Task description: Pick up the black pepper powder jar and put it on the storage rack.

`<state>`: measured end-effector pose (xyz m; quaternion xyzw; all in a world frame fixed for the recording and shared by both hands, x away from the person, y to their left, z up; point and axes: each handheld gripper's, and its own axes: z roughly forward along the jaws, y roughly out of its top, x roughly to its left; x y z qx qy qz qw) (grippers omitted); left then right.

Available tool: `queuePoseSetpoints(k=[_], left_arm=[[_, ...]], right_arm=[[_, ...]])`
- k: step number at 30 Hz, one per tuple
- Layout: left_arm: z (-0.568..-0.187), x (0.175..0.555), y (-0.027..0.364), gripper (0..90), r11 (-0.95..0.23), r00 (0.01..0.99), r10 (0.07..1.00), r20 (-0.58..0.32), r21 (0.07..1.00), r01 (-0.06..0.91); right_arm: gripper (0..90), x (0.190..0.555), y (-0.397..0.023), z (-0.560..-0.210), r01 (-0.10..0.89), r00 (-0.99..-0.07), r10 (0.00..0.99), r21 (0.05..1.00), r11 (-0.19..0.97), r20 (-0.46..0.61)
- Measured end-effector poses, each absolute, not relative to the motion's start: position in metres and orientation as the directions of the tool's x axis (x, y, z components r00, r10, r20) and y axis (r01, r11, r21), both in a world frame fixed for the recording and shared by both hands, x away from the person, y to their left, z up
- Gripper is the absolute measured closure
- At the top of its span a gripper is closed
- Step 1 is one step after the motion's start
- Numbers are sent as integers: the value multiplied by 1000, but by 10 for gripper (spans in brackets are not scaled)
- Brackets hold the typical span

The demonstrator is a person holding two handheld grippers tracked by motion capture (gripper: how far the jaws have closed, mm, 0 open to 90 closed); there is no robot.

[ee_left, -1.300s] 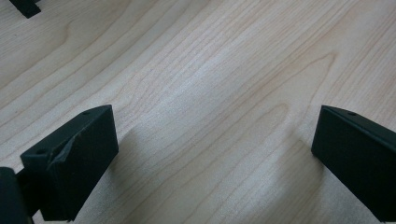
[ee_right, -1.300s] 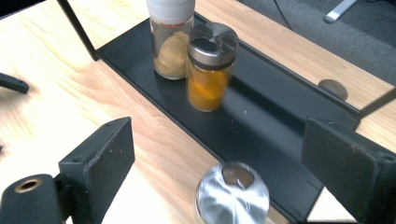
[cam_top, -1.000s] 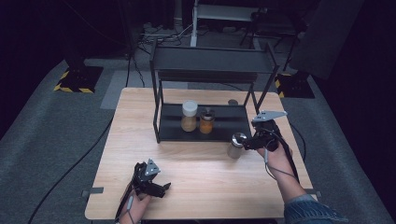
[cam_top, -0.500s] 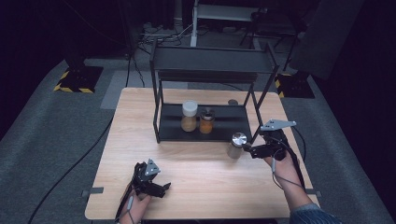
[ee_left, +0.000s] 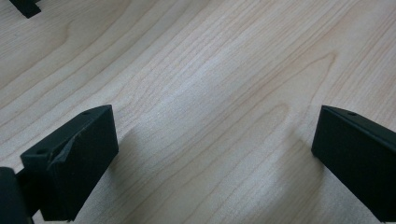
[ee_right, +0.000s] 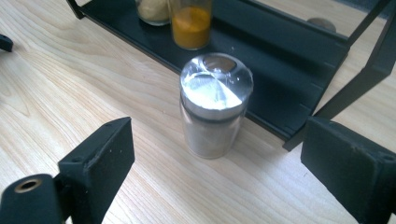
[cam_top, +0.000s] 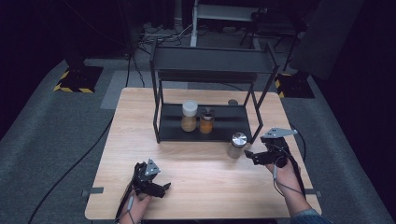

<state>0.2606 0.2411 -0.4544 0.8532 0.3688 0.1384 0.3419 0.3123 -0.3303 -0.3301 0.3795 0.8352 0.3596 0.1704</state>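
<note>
Here, line by line, is how we read it.

Work in hand: we judge the right gripper [cam_top: 247,155] is lining up on the small clear glass jar with a shiny metal lid [cam_top: 237,145], to take it by its sides.

Where the jar is: it stands upright on the pale wooden table [cam_top: 205,186], just in front of the right end of the black metal two-tier rack [cam_top: 212,58], apart from its bottom tray.

Key relation: in the right gripper view the jar [ee_right: 215,106] lies straight ahead of the jaws, a little beyond their tips and about centred in the gap. Its long axis is vertical, so we think a level push forward would bring the pads to either side of the glass wall.

Right gripper state: jaws spread wide, wider than the jar, touching nothing.

Left gripper [cam_top: 161,187]: resting low near the front edge of the table, well apart from the jar; its jaws are spread over bare wood.

Nearer hand: the right, clearly.

Jar contents: a pale powder or grain, we think; hard to tell through the glare.

Rack's bottom tray: a white-lidded jar of tan powder [cam_top: 189,116] and, just beside it, a smaller jar of orange powder [cam_top: 206,121].
</note>
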Motion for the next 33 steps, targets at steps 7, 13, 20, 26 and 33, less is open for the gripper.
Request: queuePoseSetpoints(k=[7, 13, 20, 26, 33], left_arm=[[-454, 261, 241, 0, -494, 689, 724, -15, 686, 534], [-454, 261, 241, 0, -494, 690, 724, -16, 686, 534], [-454, 260, 241, 0, -493, 689, 725, -17, 685, 536], [-454, 260, 241, 0, -493, 689, 725, -16, 685, 536], [-454, 260, 241, 0, -493, 689, 725, -16, 685, 536]], right_arm=[[94, 312, -331, -339, 520, -648, 762, 726, 450, -8], [94, 315, -329, -350, 527, -646, 764, 720, 452, -7], [103, 322, -327, -363, 539, -637, 770, 711, 451, -5], [112, 329, -322, -370, 547, -637, 771, 699, 461, -10], [114, 338, -313, -374, 548, -642, 767, 693, 468, -10]])
